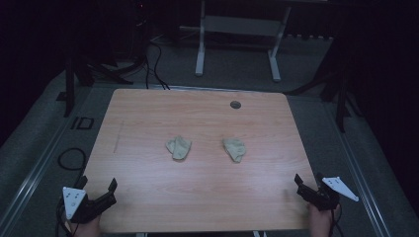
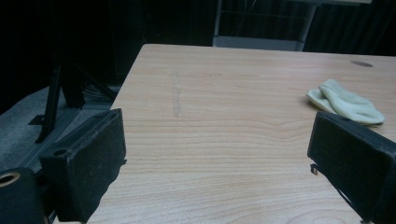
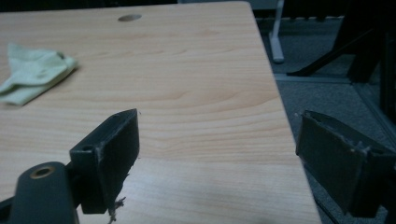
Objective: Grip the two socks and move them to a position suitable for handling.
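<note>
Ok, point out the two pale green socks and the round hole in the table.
left sock [image 1: 179, 148], high view, middle of the bundle
right sock [image 1: 234, 148], high view, middle of the bundle
round hole [image 1: 235, 104], high view, its centre

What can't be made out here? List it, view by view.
- High view: whether the two pale green cloth pieces, left and right, are socks or rags; too small and dim.
- Left gripper view: the right jaw hides the near edge of the cloth piece.
- Right gripper view: the left frame edge cuts off the cloth piece.
- High view: the room beyond the table is too dark to read.
</note>
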The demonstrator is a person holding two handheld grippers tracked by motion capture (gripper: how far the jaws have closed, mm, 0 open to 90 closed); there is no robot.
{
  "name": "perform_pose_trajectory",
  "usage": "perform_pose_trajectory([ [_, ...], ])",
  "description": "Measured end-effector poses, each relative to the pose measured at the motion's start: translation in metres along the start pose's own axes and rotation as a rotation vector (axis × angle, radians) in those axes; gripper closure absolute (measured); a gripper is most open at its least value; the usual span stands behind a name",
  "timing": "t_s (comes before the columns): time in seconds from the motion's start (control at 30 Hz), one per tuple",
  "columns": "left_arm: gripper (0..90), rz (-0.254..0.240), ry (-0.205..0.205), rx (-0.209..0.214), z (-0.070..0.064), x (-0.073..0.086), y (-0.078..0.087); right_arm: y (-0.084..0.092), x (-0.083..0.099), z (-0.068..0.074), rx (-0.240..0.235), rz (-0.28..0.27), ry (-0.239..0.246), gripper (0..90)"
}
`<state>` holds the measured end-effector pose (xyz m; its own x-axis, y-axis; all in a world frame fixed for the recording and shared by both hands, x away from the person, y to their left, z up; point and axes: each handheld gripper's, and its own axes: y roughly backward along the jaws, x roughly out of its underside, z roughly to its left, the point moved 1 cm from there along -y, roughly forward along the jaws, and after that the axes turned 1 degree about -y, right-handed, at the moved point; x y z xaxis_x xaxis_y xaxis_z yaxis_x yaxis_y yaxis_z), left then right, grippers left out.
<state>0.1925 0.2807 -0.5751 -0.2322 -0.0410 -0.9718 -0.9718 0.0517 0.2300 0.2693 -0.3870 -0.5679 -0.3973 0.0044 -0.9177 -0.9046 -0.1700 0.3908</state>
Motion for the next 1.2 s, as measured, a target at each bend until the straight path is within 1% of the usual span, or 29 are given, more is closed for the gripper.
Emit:
perform_pose_trajectory([
  [0.07, 4.5, 0.003, 0.000, 0.002, -0.001, 0.000, 0.000, -0.001, 0.000, 0.000, -0.015, 0.006, 0.011, 14.2],
  [0.2, 4.5, 0.006, -0.008, 0.005, -0.002, 0.000, -0.001, -0.004, -0.001, 0.000, -0.045, 0.044, 0.017, 14.1],
  [0.23, 4.5, 0.006, -0.008, 0.005, -0.002, 0.000, -0.001, -0.004, -0.001, 0.000, -0.045, 0.044, 0.017, 14.1],
  [0.3, 4.5, 0.000, 0.001, -0.001, -0.001, 0.000, -0.001, -0.007, -0.002, -0.001, -0.057, 0.065, 0.030, 13.6],
  [0.37, 4.5, -0.003, 0.030, 0.004, 0.000, 0.000, 0.000, -0.007, -0.006, -0.001, -0.026, 0.093, 0.068, 13.6],
  [0.4, 4.5, -0.002, 0.033, 0.005, 0.000, 0.000, 0.000, -0.005, -0.008, -0.001, -0.028, 0.092, 0.071, 13.6],
  [0.43, 4.5, -0.003, 0.032, 0.006, 0.000, 0.000, 0.000, -0.004, -0.011, -0.003, -0.038, 0.097, 0.057, 13.7],
  [0.5, 4.5, -0.005, 0.022, 0.008, -0.001, -0.001, 0.000, -0.003, -0.016, -0.004, -0.078, 0.095, 0.019, 13.7],
  [0.53, 4.5, -0.006, 0.018, 0.006, -0.002, -0.001, 0.000, -0.004, -0.018, -0.003, -0.106, 0.113, 0.007, 13.7],
  [0.57, 4.5, -0.007, 0.014, 0.005, -0.002, -0.001, 0.000, -0.006, -0.019, -0.002, -0.125, 0.134, 0.009, 13.7],
  [0.63, 4.5, -0.010, 0.013, 0.005, -0.003, -0.002, 0.000, -0.011, -0.020, 0.003, -0.165, 0.151, 0.030, 13.7],
  [0.7, 4.5, -0.010, 0.018, 0.009, -0.004, -0.002, 0.001, -0.017, -0.021, 0.010, -0.203, 0.179, 0.051, 13.7],
  [0.73, 4.5, -0.009, 0.018, 0.014, -0.005, -0.002, 0.001, -0.019, -0.021, 0.012, -0.228, 0.184, 0.050, 13.7],
  [0.8, 4.5, -0.012, 0.016, 0.020, -0.007, -0.003, 0.002, -0.026, -0.022, 0.019, -0.261, 0.202, 0.067, 13.7],
  [0.87, 4.5, -0.014, 0.011, 0.026, -0.009, -0.004, 0.002, -0.031, -0.024, 0.027, -0.293, 0.203, 0.094, 13.7],
  [0.9, 4.5, -0.013, 0.016, 0.032, -0.009, -0.004, 0.002, -0.034, -0.025, 0.030, -0.308, 0.205, 0.104, 13.7],
  [0.97, 4.4, -0.011, 0.022, 0.042, -0.010, -0.004, 0.002, -0.039, -0.029, 0.038, -0.334, 0.210, 0.104, 13.7],
  [1.03, 4.5, -0.008, 0.023, 0.045, -0.011, -0.003, 0.002, -0.044, -0.033, 0.045, -0.362, 0.216, 0.083, 13.7],
  [1.07, 4.5, -0.006, 0.022, 0.045, -0.011, -0.003, 0.002, -0.047, -0.035, 0.049, -0.375, 0.219, 0.080, 13.6],
  [1.1, 4.5, -0.004, 0.023, 0.046, -0.011, -0.003, 0.001, -0.050, -0.036, 0.053, -0.380, 0.223, 0.081, 13.6],
  [1.17, 4.5, 0.001, 0.020, 0.049, -0.010, -0.003, 0.001, -0.055, -0.040, 0.064, -0.351, 0.234, 0.105, 13.6],
  [1.2, 4.5, 0.004, 0.020, 0.047, -0.010, -0.003, 0.001, -0.058, -0.041, 0.069, -0.362, 0.243, 0.121, 13.4],
])
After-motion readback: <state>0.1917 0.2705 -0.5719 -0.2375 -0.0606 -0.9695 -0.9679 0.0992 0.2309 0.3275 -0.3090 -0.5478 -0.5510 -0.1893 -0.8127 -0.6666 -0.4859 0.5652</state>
